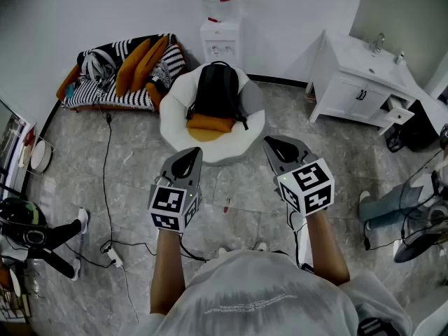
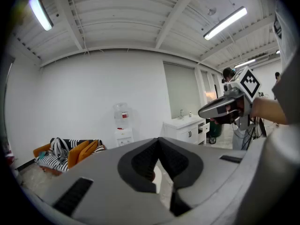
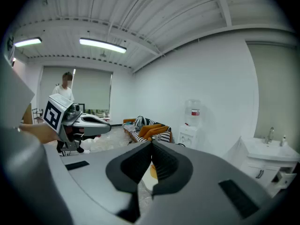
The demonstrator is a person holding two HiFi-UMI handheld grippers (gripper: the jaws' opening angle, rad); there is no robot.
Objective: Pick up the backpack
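Well beyond the left tongs (image 1: 196, 152) and right tongs (image 1: 270, 143), both closed empty, sits the backpack (image 1: 217, 89).

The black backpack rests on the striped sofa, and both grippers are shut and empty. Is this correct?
Not quite: the head view shows the black backpack on the white round seat, not the striped sofa beside it. The left gripper and the right gripper are shut and empty, as you say.

Bright, even light falls from ceiling tubes (image 2: 225, 22) at two o'clock above me; picture edges bend and darken, shadows are soft.
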